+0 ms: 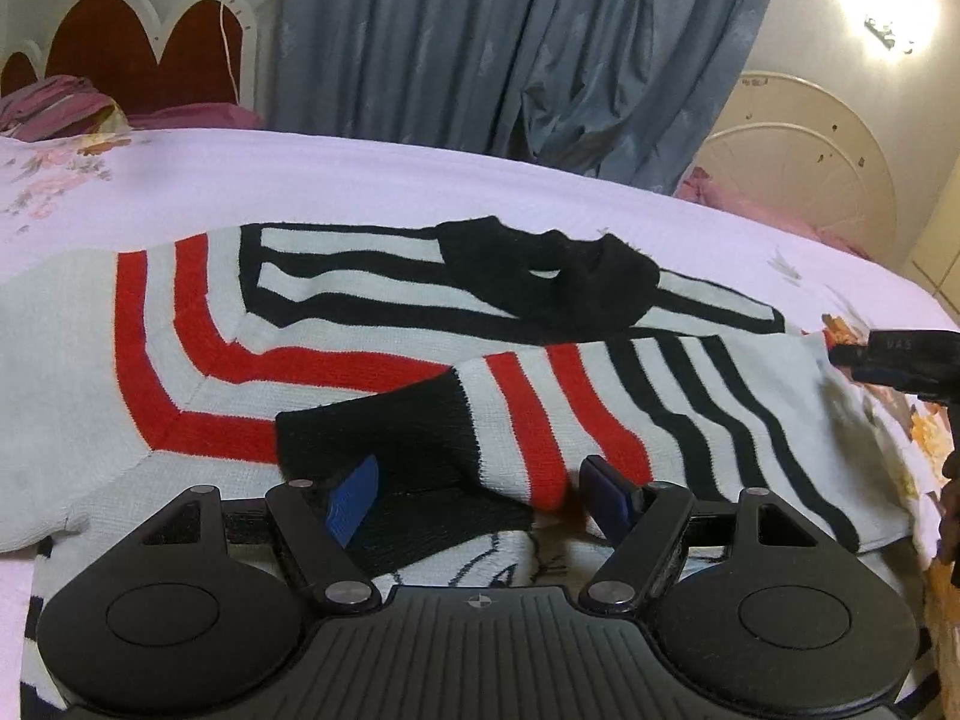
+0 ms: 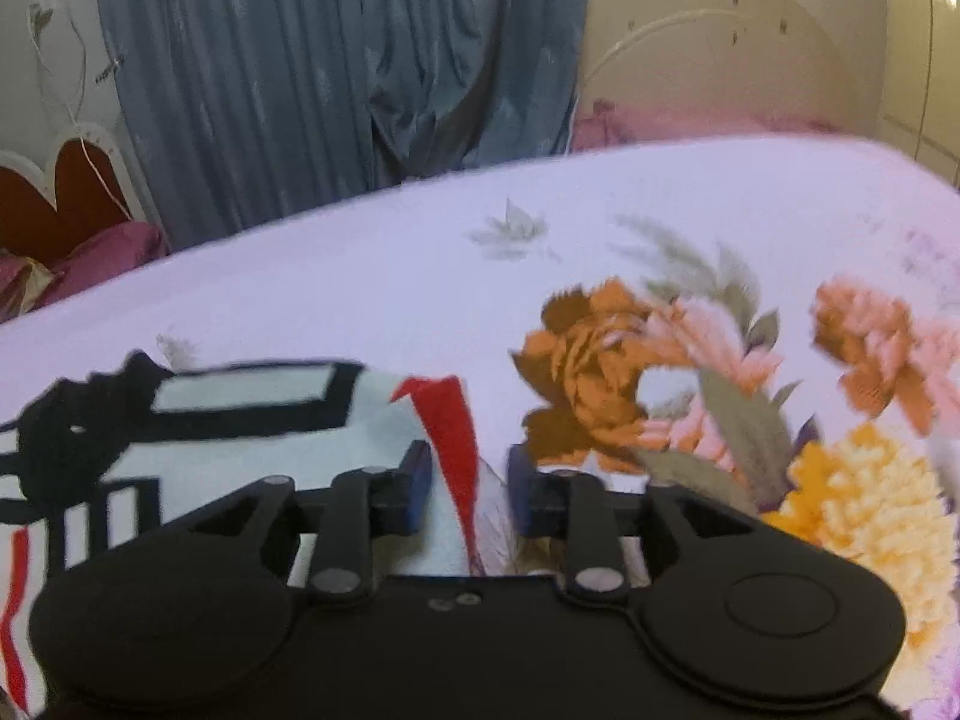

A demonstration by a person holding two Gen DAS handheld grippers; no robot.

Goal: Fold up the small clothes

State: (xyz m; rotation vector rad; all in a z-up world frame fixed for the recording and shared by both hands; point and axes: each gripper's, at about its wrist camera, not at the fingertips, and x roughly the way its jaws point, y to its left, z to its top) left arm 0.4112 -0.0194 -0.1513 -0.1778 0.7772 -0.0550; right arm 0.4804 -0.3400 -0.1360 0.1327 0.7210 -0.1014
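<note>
A white knit sweater (image 1: 372, 300) with red and black stripes and a black collar (image 1: 540, 276) lies flat on the bed. One sleeve (image 1: 540, 414) is folded across its body, ending in a black cuff (image 1: 384, 432). My left gripper (image 1: 480, 489) is open and stands low over that cuff, one pad on each side of the sleeve end. In the right wrist view the sweater's side edge (image 2: 444, 420), with a red stripe, sits between the pads of my right gripper (image 2: 468, 492). A gap shows beside the right pad, so it reads as open. The right gripper (image 1: 846, 357) also shows at the sweater's right edge.
The bed sheet (image 2: 600, 204) is white with a large flower print (image 2: 660, 372) to the right of the sweater. Blue curtains (image 1: 510, 42) hang behind the bed. A red headboard (image 1: 120, 54) and pink pillows (image 1: 54, 108) lie far left. The bed's edge curves down at right.
</note>
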